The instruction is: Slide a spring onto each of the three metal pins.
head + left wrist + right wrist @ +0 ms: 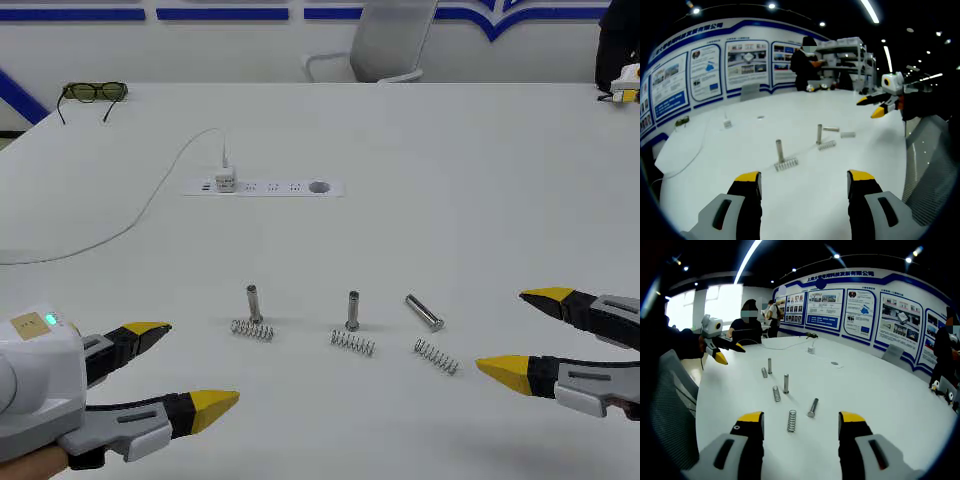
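We had left gripper (200, 362), right gripper (502, 330) fingers released, empty. Three springs (352, 342) lay on tabletop (450, 200) at 6 o'clock of three pins (352, 310).

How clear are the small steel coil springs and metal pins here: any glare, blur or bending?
Head view: even soft light, faint shadows, steel coil springs and metal pins sharp on the white table. Left gripper view: fisheye curves the blue-trimmed wall panels; far parts small and soft. Right gripper view: window blown out, ceiling light strip streaks; near parts sharp.
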The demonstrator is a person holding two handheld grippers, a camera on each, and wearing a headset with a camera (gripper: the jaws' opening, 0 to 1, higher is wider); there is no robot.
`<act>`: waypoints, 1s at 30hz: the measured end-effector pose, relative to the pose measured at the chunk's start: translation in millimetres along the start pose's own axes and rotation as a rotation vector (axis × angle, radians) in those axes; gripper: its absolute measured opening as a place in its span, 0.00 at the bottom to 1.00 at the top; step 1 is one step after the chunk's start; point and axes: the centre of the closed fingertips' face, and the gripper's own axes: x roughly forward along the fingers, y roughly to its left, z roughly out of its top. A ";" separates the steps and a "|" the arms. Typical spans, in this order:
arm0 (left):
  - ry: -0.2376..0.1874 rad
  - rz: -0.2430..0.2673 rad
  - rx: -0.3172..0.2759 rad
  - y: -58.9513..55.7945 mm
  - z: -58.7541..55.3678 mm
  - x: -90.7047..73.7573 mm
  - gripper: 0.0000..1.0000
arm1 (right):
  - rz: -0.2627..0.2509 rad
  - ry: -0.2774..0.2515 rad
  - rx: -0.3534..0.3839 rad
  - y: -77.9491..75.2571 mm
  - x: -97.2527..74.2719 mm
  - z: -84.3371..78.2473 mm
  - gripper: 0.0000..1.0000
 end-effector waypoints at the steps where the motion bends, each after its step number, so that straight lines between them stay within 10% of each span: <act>1: 0.002 -0.003 0.002 -0.9 -0.9 1.1 0.71 | 0.001 0.003 -0.001 0.4 0.1 -0.3 0.61; 30: 0.003 -0.025 -0.009 3.5 -8.5 10.4 0.71 | -0.028 0.027 0.019 -4.6 0.9 -3.3 0.58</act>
